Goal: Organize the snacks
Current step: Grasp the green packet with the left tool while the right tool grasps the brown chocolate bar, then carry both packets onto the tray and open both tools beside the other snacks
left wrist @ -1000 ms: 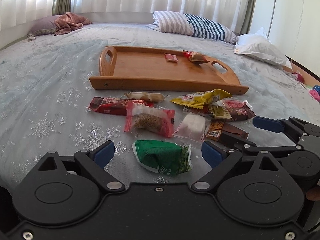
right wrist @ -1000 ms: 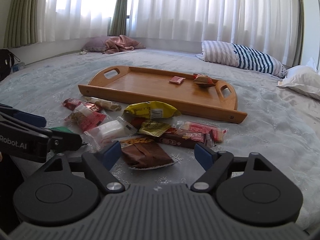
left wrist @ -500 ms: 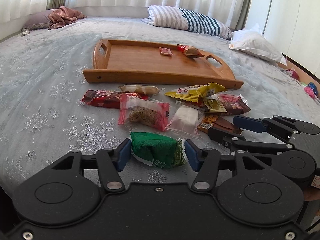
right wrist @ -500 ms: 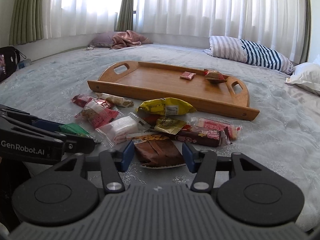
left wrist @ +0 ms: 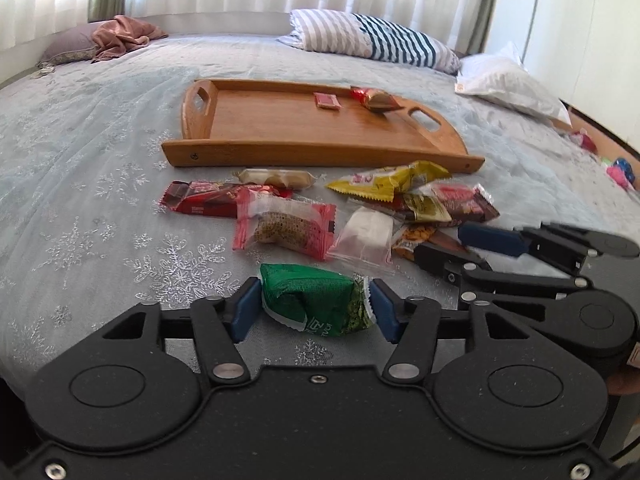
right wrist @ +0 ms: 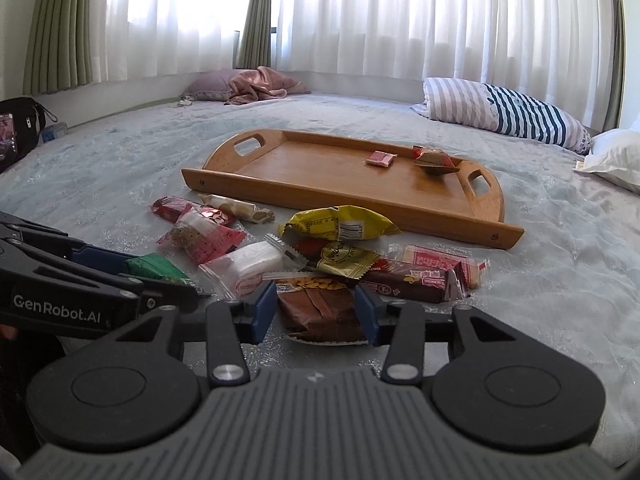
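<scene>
We are at the pick-up step: our left gripper, fingers having just eased slightly, pinches the green packet on the bed, our right gripper, fingers having just spread a little, brackets the brown packet, perhaps touching, and next both need lifting to the wooden tray.

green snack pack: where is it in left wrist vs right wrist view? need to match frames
Left wrist: green snack pack sits bottom centre, between the blue pads of the left tongs, which touch its two ends.
Right wrist: same pack shows at left, mid-height, partly hidden behind the left tongs coming in from the left edge.
Shared landmark: the wooden tray lies beyond the snack pile in both views.
</scene>
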### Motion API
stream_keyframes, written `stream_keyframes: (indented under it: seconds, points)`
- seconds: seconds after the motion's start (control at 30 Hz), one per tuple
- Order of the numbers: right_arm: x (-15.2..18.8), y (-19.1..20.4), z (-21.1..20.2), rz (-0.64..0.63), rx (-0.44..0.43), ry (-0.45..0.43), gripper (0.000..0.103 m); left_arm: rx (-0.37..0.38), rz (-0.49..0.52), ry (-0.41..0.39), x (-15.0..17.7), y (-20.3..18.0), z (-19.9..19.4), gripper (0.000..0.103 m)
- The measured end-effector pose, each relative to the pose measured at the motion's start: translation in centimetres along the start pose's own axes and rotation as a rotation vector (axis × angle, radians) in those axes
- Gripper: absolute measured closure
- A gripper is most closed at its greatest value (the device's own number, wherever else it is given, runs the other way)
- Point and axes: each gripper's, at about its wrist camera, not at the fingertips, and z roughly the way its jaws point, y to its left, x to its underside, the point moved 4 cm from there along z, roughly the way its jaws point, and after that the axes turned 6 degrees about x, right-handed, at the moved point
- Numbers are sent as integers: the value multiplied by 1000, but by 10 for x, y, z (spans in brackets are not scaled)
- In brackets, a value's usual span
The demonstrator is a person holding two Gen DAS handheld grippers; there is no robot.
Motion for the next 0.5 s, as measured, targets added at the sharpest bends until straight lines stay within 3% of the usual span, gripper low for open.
stream_keyframes:
  seconds: [0.33, 0.37, 0.4, 0.5]
  points:
    - [2, -6, 12, 58, -12, 61, 32, -6, 15, -8, -1, -1, 2, 51]
    - [2, -5, 12, 55, -9, 64, 35, -7, 16, -9, -1, -1, 1, 52]
    - [2, -4, 11, 53, -8, 66, 47, -8, 14, -9, -2, -1, 1, 54]
    - [2, -2, 7, 54, -22, 70, 52, -6, 3, -10, -4, -1, -1, 56]
